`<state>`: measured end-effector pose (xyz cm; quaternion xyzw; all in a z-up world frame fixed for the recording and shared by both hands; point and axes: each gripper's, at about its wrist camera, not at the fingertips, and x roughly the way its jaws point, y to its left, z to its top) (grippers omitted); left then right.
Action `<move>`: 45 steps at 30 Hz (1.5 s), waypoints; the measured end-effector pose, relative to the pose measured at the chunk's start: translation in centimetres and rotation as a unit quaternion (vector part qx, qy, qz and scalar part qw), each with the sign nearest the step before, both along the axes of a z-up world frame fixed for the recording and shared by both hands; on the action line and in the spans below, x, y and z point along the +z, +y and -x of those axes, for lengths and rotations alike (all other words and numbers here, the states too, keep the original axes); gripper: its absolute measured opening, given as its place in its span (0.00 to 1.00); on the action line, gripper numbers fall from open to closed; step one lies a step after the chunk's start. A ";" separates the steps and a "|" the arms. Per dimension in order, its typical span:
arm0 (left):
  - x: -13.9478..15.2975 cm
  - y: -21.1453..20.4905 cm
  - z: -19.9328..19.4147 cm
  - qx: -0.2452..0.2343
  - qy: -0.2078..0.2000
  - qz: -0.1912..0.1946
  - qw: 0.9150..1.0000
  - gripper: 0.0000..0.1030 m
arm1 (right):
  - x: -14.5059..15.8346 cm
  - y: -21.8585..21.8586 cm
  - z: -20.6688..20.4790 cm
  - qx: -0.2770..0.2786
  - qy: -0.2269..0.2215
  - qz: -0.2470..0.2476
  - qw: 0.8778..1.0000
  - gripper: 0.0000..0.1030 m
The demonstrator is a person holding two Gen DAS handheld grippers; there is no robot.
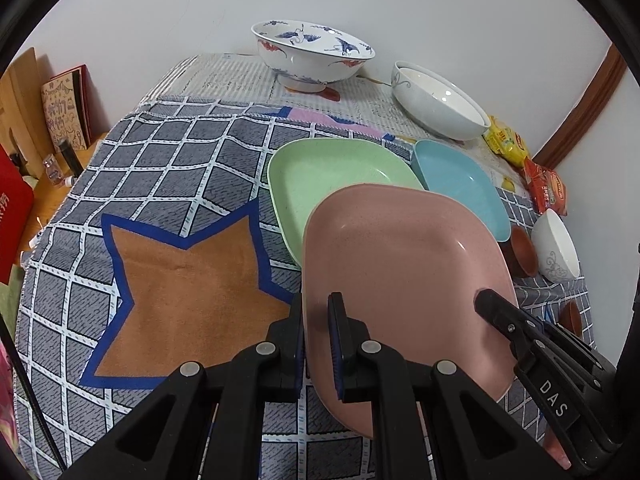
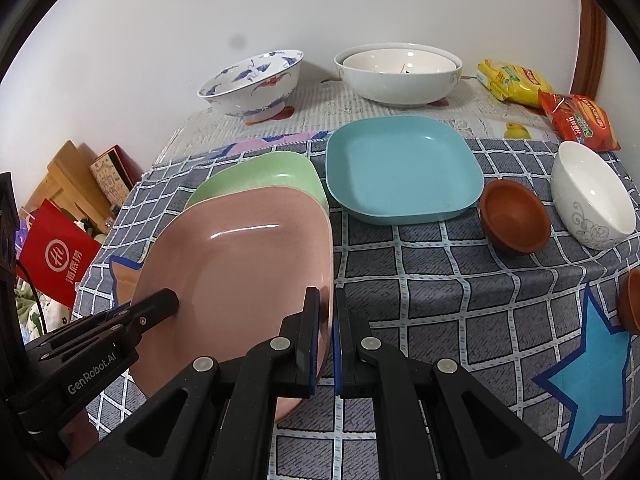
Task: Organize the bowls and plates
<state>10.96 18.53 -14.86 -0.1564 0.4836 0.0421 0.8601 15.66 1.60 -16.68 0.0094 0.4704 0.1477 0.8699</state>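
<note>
A pink square plate (image 1: 400,264) (image 2: 240,264) hangs tilted over the checked cloth, held by both grippers at opposite edges. My left gripper (image 1: 316,308) is shut on its left rim; in the right wrist view it (image 2: 166,300) shows at the plate's far side. My right gripper (image 2: 326,296) is shut on the right rim and appears in the left wrist view as a black tip (image 1: 486,300). Just behind and partly under the pink plate lies a green plate (image 1: 320,176) (image 2: 264,176). A blue plate (image 1: 460,184) (image 2: 400,168) rests to its right.
A crane-patterned bowl (image 2: 252,80) and stacked white bowls (image 2: 400,72) stand at the back by the wall. A brown cup (image 2: 514,216), a small white bowl (image 2: 592,196) and another brown cup (image 2: 630,300) sit to the right. Snack packets (image 2: 576,120) lie at the back right.
</note>
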 end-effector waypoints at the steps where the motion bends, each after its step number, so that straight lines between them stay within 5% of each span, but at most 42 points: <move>1: -0.1 0.1 -0.1 0.000 0.000 0.001 1.000 0.11 | -0.1 0.1 -0.1 0.000 0.001 0.001 1.000 0.06; 45: -1.2 1.9 -3.1 0.020 0.002 0.001 1.000 0.11 | -1.1 2.8 -4.2 0.039 0.001 0.033 0.999 0.07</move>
